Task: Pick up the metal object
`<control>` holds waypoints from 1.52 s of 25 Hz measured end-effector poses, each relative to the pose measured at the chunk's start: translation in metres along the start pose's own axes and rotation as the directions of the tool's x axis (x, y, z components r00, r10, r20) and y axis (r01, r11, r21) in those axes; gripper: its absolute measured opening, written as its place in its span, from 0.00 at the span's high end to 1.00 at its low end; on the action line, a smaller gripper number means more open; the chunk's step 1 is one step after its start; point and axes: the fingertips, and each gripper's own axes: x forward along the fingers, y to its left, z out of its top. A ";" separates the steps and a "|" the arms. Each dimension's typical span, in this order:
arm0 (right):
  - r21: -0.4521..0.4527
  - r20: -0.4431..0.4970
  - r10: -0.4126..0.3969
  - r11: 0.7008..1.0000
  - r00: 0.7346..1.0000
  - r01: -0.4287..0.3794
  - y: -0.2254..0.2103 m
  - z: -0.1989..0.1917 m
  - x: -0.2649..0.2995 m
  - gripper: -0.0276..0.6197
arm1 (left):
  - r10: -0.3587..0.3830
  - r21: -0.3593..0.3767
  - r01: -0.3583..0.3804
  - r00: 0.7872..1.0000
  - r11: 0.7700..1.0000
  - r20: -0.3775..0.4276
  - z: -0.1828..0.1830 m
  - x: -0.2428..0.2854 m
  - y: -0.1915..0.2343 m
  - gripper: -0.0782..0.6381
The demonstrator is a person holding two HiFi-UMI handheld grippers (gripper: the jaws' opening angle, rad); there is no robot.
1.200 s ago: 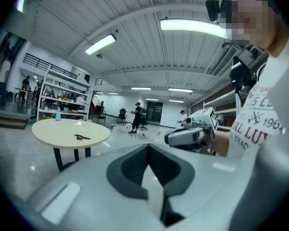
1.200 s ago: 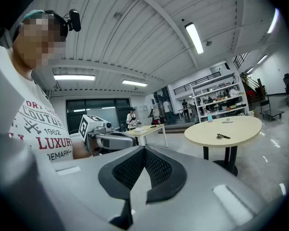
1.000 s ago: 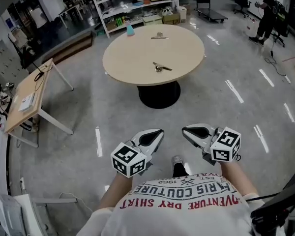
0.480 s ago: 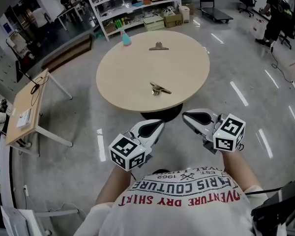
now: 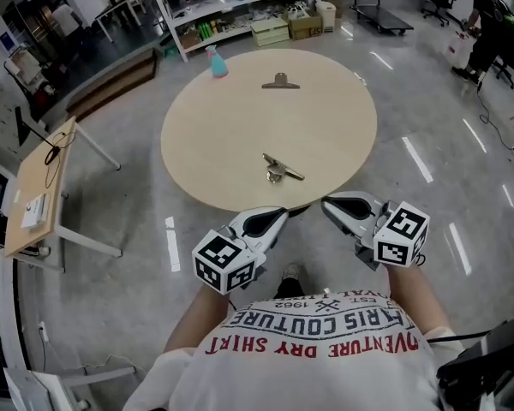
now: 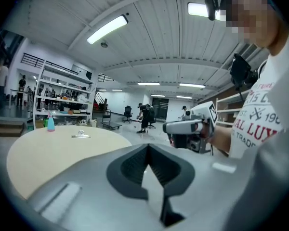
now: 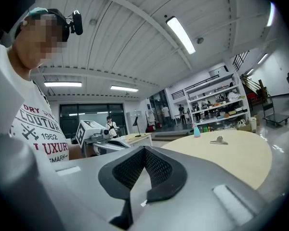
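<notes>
Wide bare table (image 5: pixel 214 135) ahead of me: only the metal object (image 5: pixel 278 171) near me, a clip (image 5: pixel 280 80) and spray bottle (image 5: pixel 218 62) toward the far rim

I see a pale beige round counter (image 5: pixel 231 135) on a glossy grey floor (image 5: pixel 137 221) streaked with white reflections. The metal object (image 5: pixel 278 170) is silvery, and the clip (image 5: pixel 279 80) is a duller grey. The spray bottle (image 5: pixel 218 62) is turquoise with a pink top. My left gripper (image 5: pixel 277 218) and right gripper (image 5: pixel 328 205) are light grey with black pads and black-and-white square markers. My shirt (image 5: pixel 317 358) is white, lettered in red and dark grey
</notes>
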 end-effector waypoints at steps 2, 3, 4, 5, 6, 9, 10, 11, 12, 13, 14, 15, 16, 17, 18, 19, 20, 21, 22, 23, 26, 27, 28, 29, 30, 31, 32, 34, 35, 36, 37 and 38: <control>0.017 -0.007 -0.014 1.000 1.000 0.014 -0.014 0.001 0.004 0.95 | 0.021 0.003 -0.021 1.000 1.000 -0.007 0.003 0.009 0.018 0.89; 0.027 -0.010 -0.022 0.999 1.000 0.023 -0.021 0.001 0.006 0.95 | 0.028 0.000 -0.028 1.000 1.000 -0.013 0.004 0.013 0.027 0.88; 0.039 -0.011 -0.030 0.999 0.999 0.031 -0.028 0.001 0.008 0.95 | 0.033 -0.005 -0.033 0.999 0.999 -0.022 0.004 0.019 0.037 0.87; 0.051 -0.010 -0.037 0.998 0.999 0.038 -0.037 0.000 0.010 0.96 | 0.038 -0.008 -0.038 0.999 0.999 -0.034 0.002 0.026 0.048 0.81; 0.061 -0.009 -0.044 0.997 0.999 0.044 -0.046 -0.002 0.013 0.95 | 0.049 -0.005 -0.049 0.998 0.999 -0.046 -0.002 0.034 0.062 0.76; 0.081 -0.018 -0.072 0.994 0.997 0.073 -0.077 -0.008 0.021 0.96 | 0.123 0.044 -0.119 0.988 0.992 -0.095 -0.022 0.068 0.111 0.61; 0.087 -0.019 -0.081 0.993 0.997 0.082 -0.086 -0.009 0.024 0.95 | 0.143 0.063 -0.135 0.981 0.989 -0.129 -0.033 0.080 0.127 0.56; 0.095 -0.018 -0.088 0.991 0.996 0.090 -0.095 -0.010 0.027 0.95 | 0.154 0.077 -0.142 0.974 0.987 -0.169 -0.046 0.092 0.141 0.51; 0.103 -0.019 -0.095 0.990 0.995 0.096 -0.102 -0.011 0.029 0.95 | 0.157 0.082 -0.143 0.965 0.986 -0.210 -0.060 0.103 0.153 0.46; 0.111 -0.022 -0.102 0.988 0.995 0.103 -0.110 -0.013 0.031 0.95 | 0.156 0.079 -0.140 0.956 0.987 -0.249 -0.074 0.114 0.163 0.45; 0.119 -0.029 -0.109 0.987 0.994 0.112 -0.117 -0.014 0.033 0.96 | 0.151 0.070 -0.137 0.947 0.988 -0.284 -0.088 0.124 0.173 0.43; 0.125 -0.036 -0.116 0.985 0.993 0.120 -0.125 -0.016 0.036 0.96 | 0.147 0.060 -0.135 0.937 0.989 -0.316 -0.101 0.134 0.182 0.42; 0.132 -0.043 -0.122 0.983 0.992 0.127 -0.132 -0.019 0.038 0.96 | 0.146 0.054 -0.135 0.927 0.989 -0.346 -0.113 0.142 0.191 0.42; 0.139 -0.051 -0.127 0.981 0.991 0.133 -0.138 -0.021 0.040 0.95 | 0.147 0.054 -0.137 0.915 0.989 -0.375 -0.126 0.150 0.200 0.41; 0.146 -0.060 -0.133 0.979 0.989 0.140 -0.144 -0.025 0.042 0.95 | 0.151 0.061 -0.138 0.902 0.989 -0.404 -0.139 0.156 0.208 0.41; 0.154 -0.068 -0.138 0.977 0.988 0.147 -0.149 -0.028 0.044 0.96 | 0.155 0.072 -0.137 0.889 0.988 -0.431 -0.151 0.161 0.215 0.40; 0.163 -0.076 -0.145 0.974 0.987 0.155 -0.154 -0.032 0.045 0.96 | 0.155 0.079 -0.133 0.876 0.988 -0.457 -0.162 0.165 0.220 0.40; 0.172 -0.081 -0.150 0.972 0.985 0.162 -0.159 -0.034 0.045 0.95 | 0.151 0.082 -0.127 0.864 0.989 -0.480 -0.172 0.169 0.223 0.39; 0.182 -0.084 -0.155 0.969 0.984 0.168 -0.164 -0.036 0.046 0.95 | 0.144 0.079 -0.121 0.855 0.989 -0.498 -0.179 0.172 0.226 0.39; 0.190 -0.086 -0.157 0.967 0.984 0.171 -0.168 -0.038 0.047 0.96 | 0.138 0.073 -0.117 0.847 0.990 -0.514 -0.185 0.174 0.229 0.39; 0.202 -0.099 -0.158 0.964 0.982 0.175 -0.177 -0.039 0.050 0.96 | 0.134 0.071 -0.113 0.829 0.991 -0.544 -0.198 0.180 0.234 0.40; 0.204 -0.105 -0.158 0.963 0.982 0.177 -0.180 -0.039 0.050 0.95 | 0.139 0.077 -0.115 0.826 0.990 -0.546 -0.199 0.182 0.234 0.42; 0.206 -0.109 -0.160 0.962 0.981 0.180 -0.183 -0.039 0.051 0.96 | 0.146 0.084 -0.120 0.826 0.989 -0.544 -0.199 0.183 0.235 0.45; 0.208 -0.110 -0.162 0.961 0.981 0.182 -0.186 -0.039 0.052 0.95 | 0.153 0.090 -0.124 0.828 0.988 -0.539 -0.198 0.184 0.236 0.48; 0.210 -0.110 -0.164 0.960 0.980 0.184 -0.188 -0.038 0.052 0.96 | 0.155 0.092 -0.125 0.831 0.988 -0.535 -0.198 0.185 0.236 0.49; 0.211 -0.109 -0.164 0.960 0.980 0.184 -0.189 -0.038 0.053 0.96 | 0.152 0.092 -0.122 0.833 0.988 -0.533 -0.197 0.185 0.236 0.49; 0.211 -0.108 -0.164 0.960 0.980 0.184 -0.189 -0.037 0.055 0.96 | 0.147 0.093 -0.115 0.833 0.989 -0.533 -0.197 0.185 0.236 0.49; 0.210 -0.109 -0.162 0.961 0.981 0.182 -0.188 -0.038 0.057 0.96 | 0.140 0.098 -0.103 0.833 0.990 -0.535 -0.198 0.185 0.235 0.49; 0.209 -0.110 -0.162 0.961 0.981 0.182 -0.187 -0.039 0.057 0.95 | 0.139 0.099 -0.102 0.833 0.990 -0.536 -0.199 0.185 0.235 0.49; 0.208 -0.113 -0.162 0.961 0.980 0.183 -0.186 -0.039 0.057 0.96 | 0.142 0.100 -0.104 0.834 0.990 -0.533 -0.200 0.185 0.236 0.49; 0.206 -0.115 -0.163 0.961 0.980 0.184 -0.185 -0.040 0.057 0.96 | 0.146 0.100 -0.109 0.836 0.989 -0.529 -0.200 0.185 0.237 0.49; 0.205 -0.116 -0.164 0.961 0.980 0.185 -0.184 -0.040 0.056 0.95 | 0.151 0.099 -0.117 0.839 0.988 -0.523 -0.199 0.185 0.238 0.49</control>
